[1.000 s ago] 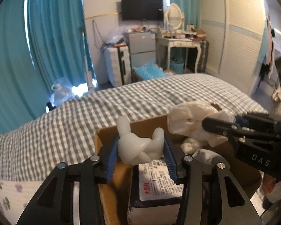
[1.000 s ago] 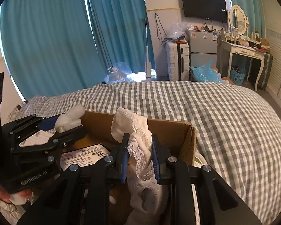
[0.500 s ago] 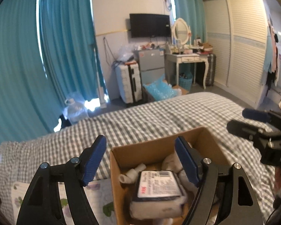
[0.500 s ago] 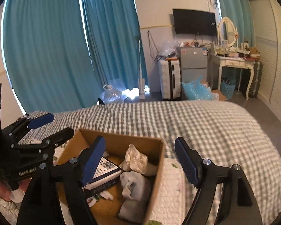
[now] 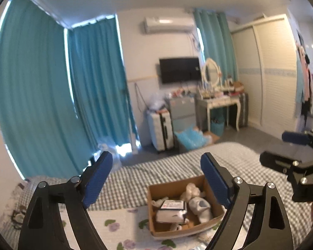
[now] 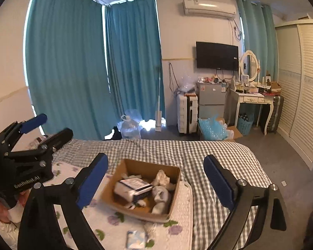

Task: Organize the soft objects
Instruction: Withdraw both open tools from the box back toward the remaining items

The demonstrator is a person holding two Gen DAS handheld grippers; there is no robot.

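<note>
An open cardboard box (image 5: 170, 185) (image 6: 176, 189) sits on the bed below and ahead of both grippers. Inside lie a white wrapped pack with a printed label (image 5: 171, 209) (image 6: 133, 187) and several white soft items (image 5: 199, 206) (image 6: 161, 179). My left gripper (image 5: 154, 166) hangs well above the box, its jaws opening wide with nothing between them. My right gripper (image 6: 155, 164) is likewise high above the box, its jaws opening and holding nothing. Each gripper shows in the other's view, the right gripper (image 5: 274, 148) at the right edge and the left gripper (image 6: 56, 125) at the left.
The box rests on a white floral quilted pad (image 6: 185, 208) over a grey checked bed cover (image 6: 219, 156). A small blue-white packet (image 6: 136, 239) lies near the pad's front edge. Beyond the bed stand a suitcase (image 6: 187, 112), a dressing table (image 6: 252, 100) and teal curtains (image 6: 73, 73).
Both grippers let go of the white soft items they held, which now lie in the box. Both jaws have opened wide, and both grippers have risen and drawn back from the box.
</note>
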